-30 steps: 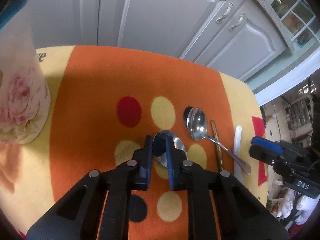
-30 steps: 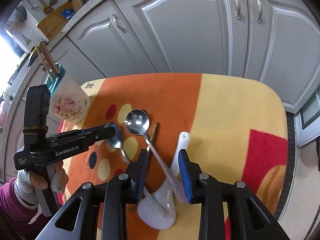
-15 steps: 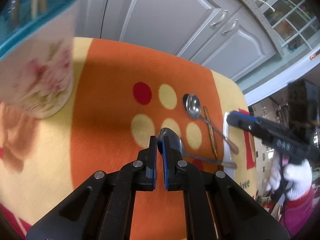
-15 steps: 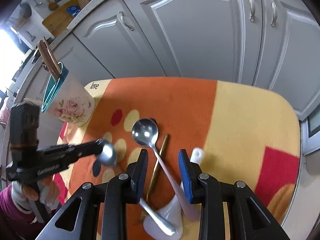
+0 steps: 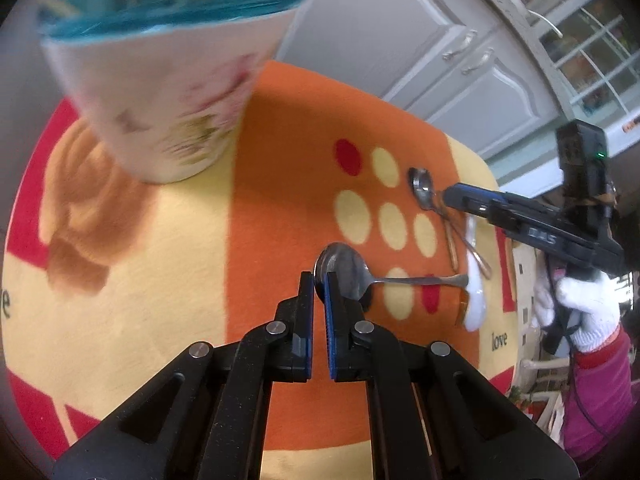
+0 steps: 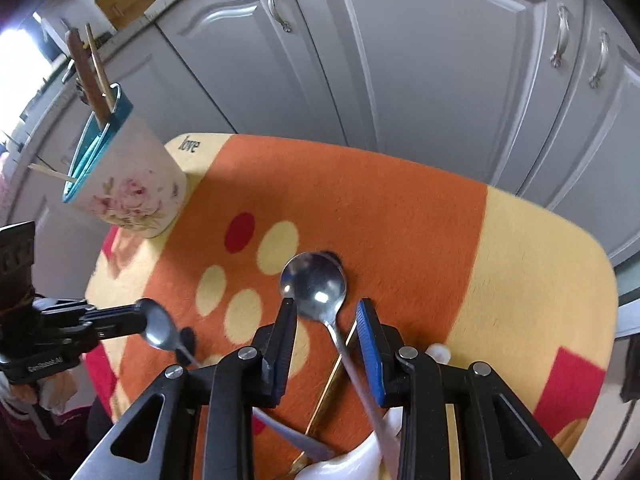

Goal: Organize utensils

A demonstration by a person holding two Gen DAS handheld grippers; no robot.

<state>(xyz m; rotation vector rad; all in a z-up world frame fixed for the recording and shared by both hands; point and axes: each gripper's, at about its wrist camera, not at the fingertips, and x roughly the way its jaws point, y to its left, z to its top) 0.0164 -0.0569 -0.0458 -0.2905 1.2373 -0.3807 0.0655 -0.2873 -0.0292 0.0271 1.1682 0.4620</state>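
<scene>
Lifted spoon (image 5: 344, 276) pinched in left claw (image 5: 319, 280), right claw (image 6: 326, 320) open, holder (image 5: 160, 92) blurred.

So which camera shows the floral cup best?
The right wrist view: the cup appears whole and sharp, with sticks standing in it. In the left wrist view the cup is close, blurred and cut at the top.

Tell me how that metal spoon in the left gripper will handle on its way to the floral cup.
The metal spoon, pinched by the left gripper only at its bowl edge, may pivot, since the long handle sticks out sideways. Polished steel looks slippery, so it could slide. It seems stiff and light. The floral cup looks tall, perhaps tippy if knocked.
</scene>
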